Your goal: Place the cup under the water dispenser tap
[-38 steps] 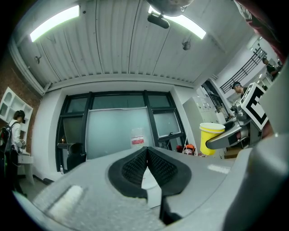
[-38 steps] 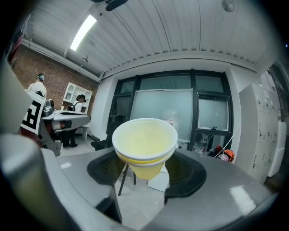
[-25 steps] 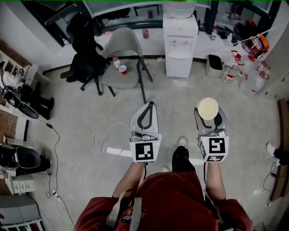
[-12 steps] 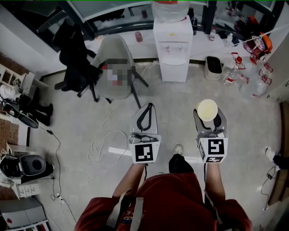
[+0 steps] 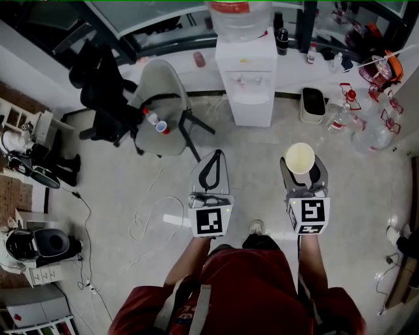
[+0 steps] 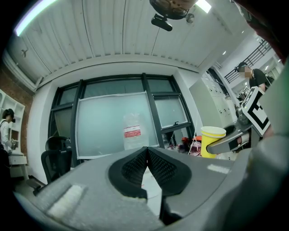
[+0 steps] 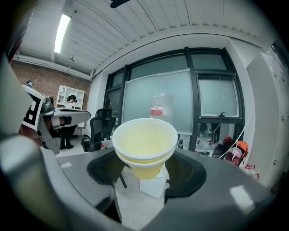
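A yellow cup (image 5: 300,158) is seen pinched low on its body between the jaws of the right gripper (image 5: 302,174), held upright with its open mouth facing up. The left gripper (image 5: 214,157) is carried alongside with its jaws pressed together and nothing between them.

Ahead of both, against the far wall, the white water dispenser (image 5: 247,72) is seen with a large bottle (image 5: 238,13) on top and its taps (image 5: 247,80) on the front face. The cup is held well apart from it, over open floor (image 5: 353,190). A grey chair (image 5: 160,111) stands to the left of the path, and loose cables (image 5: 147,209) are trailed across the floor on that side.

The step in hand is judged to be the carry toward the dispenser, with the placing not yet begun. It would be done well if the cup were kept level and upright, brought straight in below one tap rather than between the two, and lowered until its base is borne by the ledge beneath. The pinch on what appears a thin-walled cup is best left no tighter, lest the wall be crushed. The jaws should be spread only once the cup is set down, then drawn straight back so that it is not tipped. The cables are best avoided underfoot.
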Motion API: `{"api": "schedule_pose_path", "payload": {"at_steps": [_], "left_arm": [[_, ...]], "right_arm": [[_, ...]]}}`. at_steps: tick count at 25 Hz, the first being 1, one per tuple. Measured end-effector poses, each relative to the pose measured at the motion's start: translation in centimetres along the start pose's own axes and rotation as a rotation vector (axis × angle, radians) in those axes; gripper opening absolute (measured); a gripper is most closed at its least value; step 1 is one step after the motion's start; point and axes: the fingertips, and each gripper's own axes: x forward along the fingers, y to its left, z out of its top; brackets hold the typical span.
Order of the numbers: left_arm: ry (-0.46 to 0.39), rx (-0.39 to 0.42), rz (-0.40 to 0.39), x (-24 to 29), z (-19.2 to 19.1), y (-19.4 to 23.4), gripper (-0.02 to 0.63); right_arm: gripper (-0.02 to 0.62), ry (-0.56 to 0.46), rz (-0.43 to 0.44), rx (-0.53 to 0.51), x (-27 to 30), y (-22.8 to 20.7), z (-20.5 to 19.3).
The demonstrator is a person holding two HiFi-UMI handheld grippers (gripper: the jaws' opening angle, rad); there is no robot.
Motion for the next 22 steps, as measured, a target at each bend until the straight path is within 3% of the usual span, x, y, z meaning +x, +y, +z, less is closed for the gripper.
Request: {"api": "schedule_pose_path", "payload": {"at_steps": [10,22], "left_arm": [[0.013,-0.005,0.02,5.1,-1.3,1.2,0.006],[0.015,-0.039,-0.004,13.0,-5.2,8.3,0.006]], "right_arm": [[0.272,0.007,0.035,-0.001,5.4,-1.7,0.1],[0.273,0.047,0.023,-0.027,15.9,-0.2,0.6]]}}
